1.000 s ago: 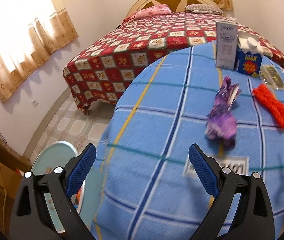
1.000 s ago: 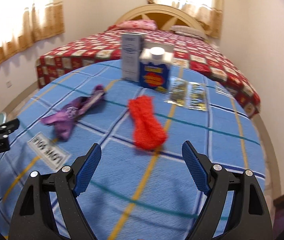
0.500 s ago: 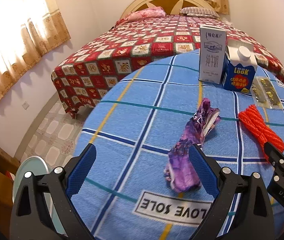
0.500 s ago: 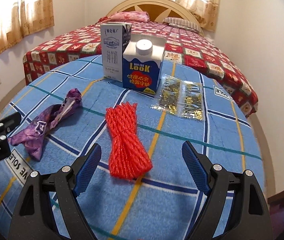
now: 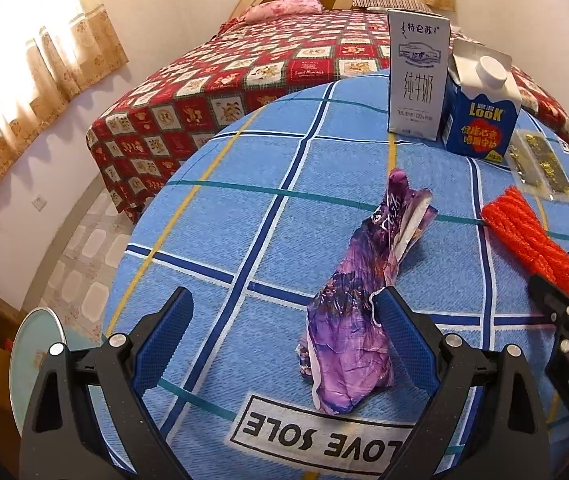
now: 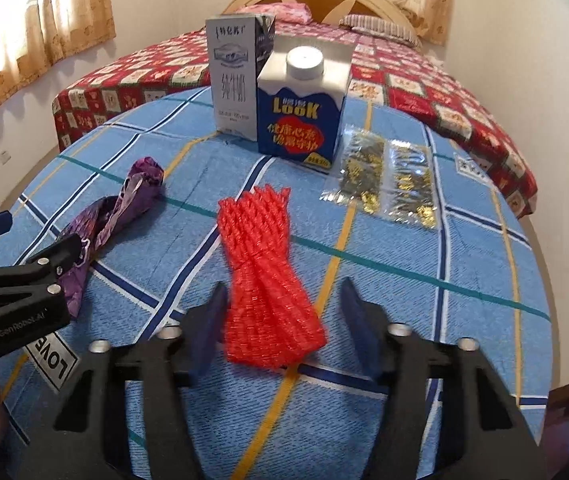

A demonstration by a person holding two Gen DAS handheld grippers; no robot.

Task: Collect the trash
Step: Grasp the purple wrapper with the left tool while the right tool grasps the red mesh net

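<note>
Two grippers were out over the counter (image 5: 244, 216), each lined up on its own piece of trash, which we judged was why they sat side by side. Our left gripper (image 5: 284, 344) had its jaws spread wide; the purple wrapper (image 5: 360, 304) lay off-centre, its near end touching or just beside the right jaw, not yet gripped. Our right gripper (image 6: 282, 326) had its jaws apart, straddling the near end of the red net (image 6: 268, 276), which lay between them, seemingly untouched. Two cartons (image 6: 300, 108) and foil packets (image 6: 388, 176) waited farther back, well apart from both
</note>
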